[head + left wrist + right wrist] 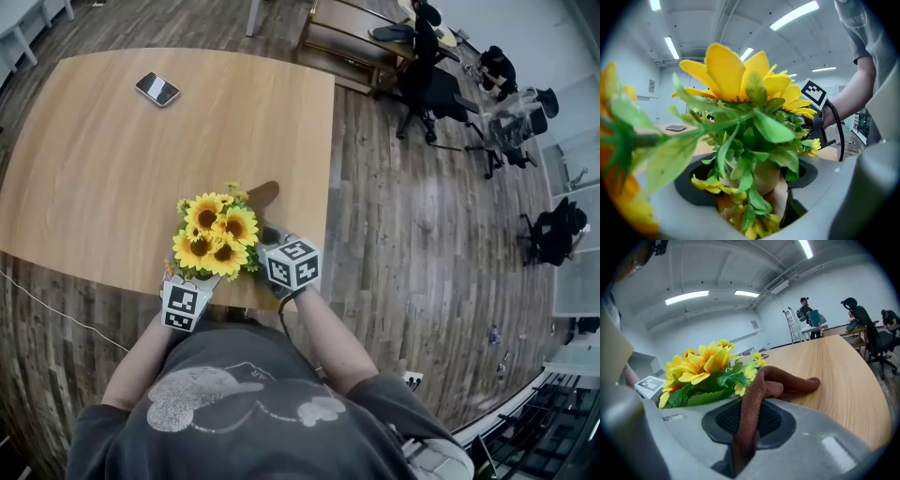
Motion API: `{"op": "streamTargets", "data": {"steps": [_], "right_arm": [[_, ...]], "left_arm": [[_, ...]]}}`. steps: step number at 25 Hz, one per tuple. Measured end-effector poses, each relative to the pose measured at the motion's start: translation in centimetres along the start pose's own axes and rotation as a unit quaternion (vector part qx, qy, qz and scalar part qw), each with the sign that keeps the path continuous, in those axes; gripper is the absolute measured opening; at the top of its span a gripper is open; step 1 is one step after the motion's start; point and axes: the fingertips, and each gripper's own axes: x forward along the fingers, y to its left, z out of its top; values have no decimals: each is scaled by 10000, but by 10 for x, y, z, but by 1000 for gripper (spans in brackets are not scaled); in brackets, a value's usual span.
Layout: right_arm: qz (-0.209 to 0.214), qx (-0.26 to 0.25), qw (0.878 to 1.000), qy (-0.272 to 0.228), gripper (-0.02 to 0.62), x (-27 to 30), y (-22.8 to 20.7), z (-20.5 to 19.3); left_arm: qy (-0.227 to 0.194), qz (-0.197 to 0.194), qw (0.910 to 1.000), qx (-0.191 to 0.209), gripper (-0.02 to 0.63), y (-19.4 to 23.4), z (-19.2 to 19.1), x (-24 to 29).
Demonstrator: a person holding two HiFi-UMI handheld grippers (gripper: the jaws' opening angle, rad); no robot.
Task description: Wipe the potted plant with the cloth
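The left tool (197,279) grips the potted plant (216,234) by its pot, near the table (112,159)'s front edge. The right tool (273,244) pinches the brown cloth (780,383) (free end draped on the table) just beside the plant.

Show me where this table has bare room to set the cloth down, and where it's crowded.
Free: the wide bare stretch of table between the phone at far left and the potted plant; also the far right corner beyond the cloth. Crowded: the near edge, where plant, cloth, left gripper and right gripper bunch together.
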Motion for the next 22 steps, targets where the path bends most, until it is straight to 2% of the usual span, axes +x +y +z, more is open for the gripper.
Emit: {"op": "streamTargets", "data": {"steps": [11,22], "right_arm": [[-392,239,9989,48,48,-16,23,-26],[-256,104,9990,361,48,-26,69,-59]], "left_arm": [[204,-644,9973,276,445,0,-3,1],[114,-1045,9935,438,442,1,0,3]]}}
